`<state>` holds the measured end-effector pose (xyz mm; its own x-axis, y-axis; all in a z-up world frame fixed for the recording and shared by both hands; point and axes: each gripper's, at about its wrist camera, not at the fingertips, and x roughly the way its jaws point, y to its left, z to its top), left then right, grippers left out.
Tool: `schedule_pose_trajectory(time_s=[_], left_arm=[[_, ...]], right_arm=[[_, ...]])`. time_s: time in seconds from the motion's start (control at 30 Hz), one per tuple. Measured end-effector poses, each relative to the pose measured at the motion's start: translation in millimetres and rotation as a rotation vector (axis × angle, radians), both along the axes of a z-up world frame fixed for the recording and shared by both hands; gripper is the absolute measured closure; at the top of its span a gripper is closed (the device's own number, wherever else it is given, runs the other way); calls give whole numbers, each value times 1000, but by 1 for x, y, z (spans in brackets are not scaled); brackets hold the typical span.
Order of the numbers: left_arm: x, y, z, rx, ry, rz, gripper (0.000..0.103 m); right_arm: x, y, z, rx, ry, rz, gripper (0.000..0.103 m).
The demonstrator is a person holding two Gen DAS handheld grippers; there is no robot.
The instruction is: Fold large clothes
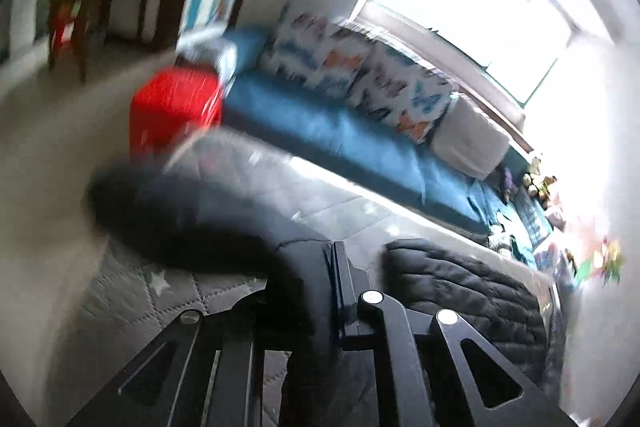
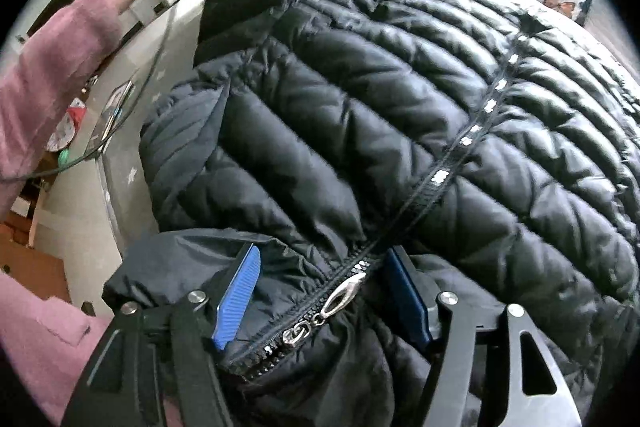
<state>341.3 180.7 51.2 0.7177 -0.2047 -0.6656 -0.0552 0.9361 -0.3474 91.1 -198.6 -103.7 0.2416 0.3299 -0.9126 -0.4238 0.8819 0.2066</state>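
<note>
The right gripper [image 2: 320,291] has its jaws around the collar of the black jacket [image 2: 400,87], one on each side of the zipper [image 2: 340,295], clamping the bunched cloth. The jacket lies spread on a grey quilted mat [image 1: 160,287]. It looks light, puffy and slippery, so I think seams, collar or cuff give the best hold. Further away, the left gripper [image 1: 334,291] has its jaws clenched on the sleeve [image 1: 192,211] and holds it in the air. Behind are a red box [image 1: 176,107], contents not visible, and a blue sofa [image 1: 340,135].
</note>
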Motion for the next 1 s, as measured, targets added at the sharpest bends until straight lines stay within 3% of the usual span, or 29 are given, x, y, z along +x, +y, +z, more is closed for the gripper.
schedule_pose_trajectory(time_s=[0.2, 0.33, 0.5, 0.67, 0.8, 0.83, 0.87, 0.93, 1.0], left_arm=[[-88, -88, 63, 219, -196, -168, 91], [-146, -164, 74, 323, -274, -333, 91], [-219, -260, 47, 389, -258, -546, 91], [-275, -340, -16, 429, -171, -700, 89], [-300, -381, -81, 395, -16, -816, 72], [-304, -389, -93, 392, 6, -851, 64], [-302, -389, -103, 404, 11, -871, 59], [-318, -404, -121, 474, -23, -901, 36], [-329, -417, -131, 482, -46, -924, 24]], right_arm=[[-19, -21, 32, -2, -100, -68, 31], [-34, -47, 46, 7, -141, -146, 31], [-46, -81, 48, 14, -157, -257, 31], [-64, -117, 41, 29, -140, -374, 31], [-72, -137, 30, 39, -107, -444, 31], [-75, -140, 29, 40, -105, -454, 31], [-76, -143, 27, 42, -101, -467, 31], [-80, -148, 27, 44, -103, -482, 31], [-82, -152, 28, 54, -105, -497, 31]])
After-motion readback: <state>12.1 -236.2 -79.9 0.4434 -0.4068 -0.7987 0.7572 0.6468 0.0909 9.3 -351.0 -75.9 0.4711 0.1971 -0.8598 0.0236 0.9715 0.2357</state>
